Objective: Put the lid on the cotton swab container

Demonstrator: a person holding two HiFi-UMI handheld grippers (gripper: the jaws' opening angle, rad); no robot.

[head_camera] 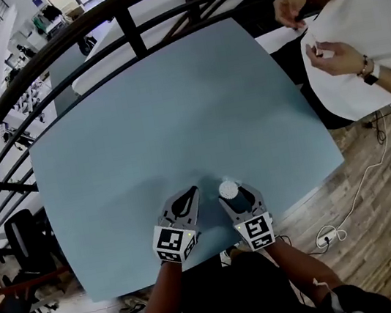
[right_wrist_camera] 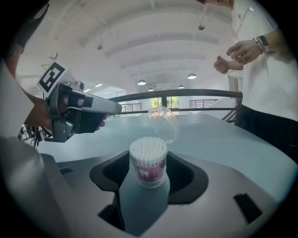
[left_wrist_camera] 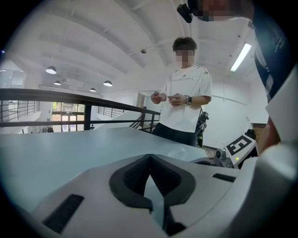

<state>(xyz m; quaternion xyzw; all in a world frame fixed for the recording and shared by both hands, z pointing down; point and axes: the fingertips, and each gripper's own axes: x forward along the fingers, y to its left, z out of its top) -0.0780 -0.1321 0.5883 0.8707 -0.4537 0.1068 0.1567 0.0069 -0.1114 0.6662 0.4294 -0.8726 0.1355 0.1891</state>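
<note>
A small cotton swab container (right_wrist_camera: 148,165) stands upright near the table's front edge, its white swab tips bare on top; it also shows in the head view (head_camera: 228,188). My right gripper (right_wrist_camera: 148,155) has a jaw on each side of it and is shut on it. The clear lid (right_wrist_camera: 163,122) lies tilted on the blue-grey table (head_camera: 174,118) just beyond the container, faint in the left gripper view (left_wrist_camera: 179,152). My left gripper (head_camera: 189,192) sits beside the right one, its jaws shut and holding nothing (left_wrist_camera: 149,158). It is level with the container, to its left (right_wrist_camera: 74,111).
A person in a white shirt (head_camera: 361,35) stands at the table's far right corner, hands raised. A dark railing (head_camera: 121,23) curves round the table's far side. A cable and plug (head_camera: 331,233) lie on the wooden floor to the right.
</note>
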